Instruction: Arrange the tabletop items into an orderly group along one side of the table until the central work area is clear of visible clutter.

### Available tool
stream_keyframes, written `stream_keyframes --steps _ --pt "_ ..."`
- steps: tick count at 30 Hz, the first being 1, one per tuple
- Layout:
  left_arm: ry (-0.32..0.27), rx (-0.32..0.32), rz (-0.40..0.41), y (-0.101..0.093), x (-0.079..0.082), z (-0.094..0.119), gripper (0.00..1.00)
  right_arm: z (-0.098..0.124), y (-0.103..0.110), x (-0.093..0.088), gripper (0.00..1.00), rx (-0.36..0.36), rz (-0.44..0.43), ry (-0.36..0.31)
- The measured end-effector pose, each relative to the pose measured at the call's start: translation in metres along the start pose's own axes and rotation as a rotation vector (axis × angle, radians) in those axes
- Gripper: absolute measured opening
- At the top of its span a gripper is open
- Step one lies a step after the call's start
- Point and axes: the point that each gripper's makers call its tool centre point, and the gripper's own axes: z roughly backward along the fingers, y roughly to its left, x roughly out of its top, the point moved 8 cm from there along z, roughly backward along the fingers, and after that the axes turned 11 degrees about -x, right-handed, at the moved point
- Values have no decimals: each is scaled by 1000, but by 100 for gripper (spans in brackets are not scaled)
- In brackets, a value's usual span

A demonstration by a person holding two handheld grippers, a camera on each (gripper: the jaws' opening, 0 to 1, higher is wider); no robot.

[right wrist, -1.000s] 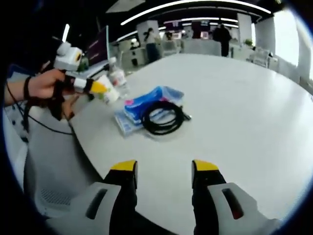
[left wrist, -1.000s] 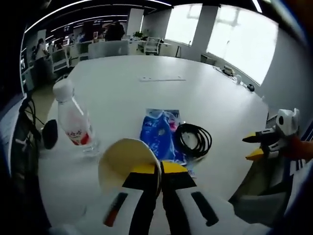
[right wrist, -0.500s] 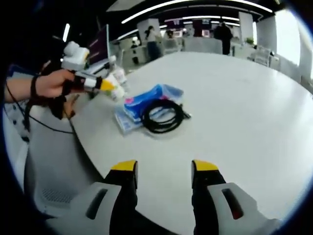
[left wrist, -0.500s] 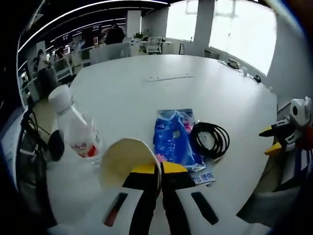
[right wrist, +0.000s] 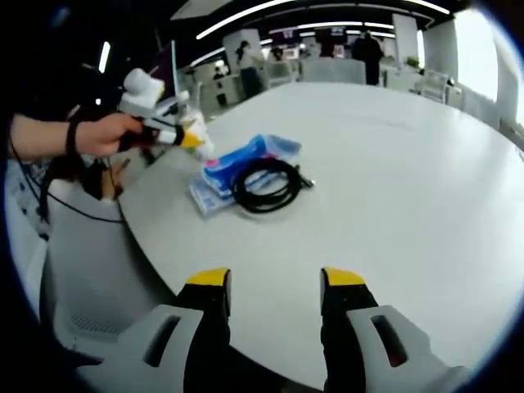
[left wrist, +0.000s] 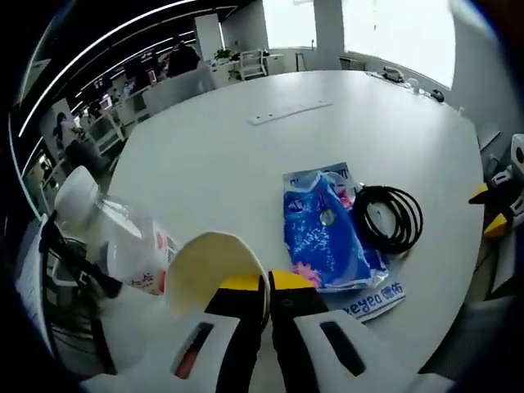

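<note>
One white round table (right wrist: 426, 155) | office behind | left jaws grip paper cup (left wrist: 214, 270) | right jaws apart

Large white round-edged surface (left wrist: 213, 155), matte, mostly bare. Near its edge: blue printed plastic packet (left wrist: 327, 233) lying flat on a second flat printed pack. Coiled black cable (left wrist: 388, 218) just beside the packet, overlapping its edge in the right gripper view (right wrist: 264, 185). Clear plastic bottle, white cap, red label (left wrist: 123, 237), tilted at the rim.
</note>
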Motion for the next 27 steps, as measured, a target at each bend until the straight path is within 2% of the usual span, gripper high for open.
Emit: stream_keyframes --steps 8,27 --pt "42 7 -63 6 7 -15 0 -2 -1 3 43 5 8 9" --pt "41 4 -93 14 24 -35 0 -12 3 18 43 26 39 12"
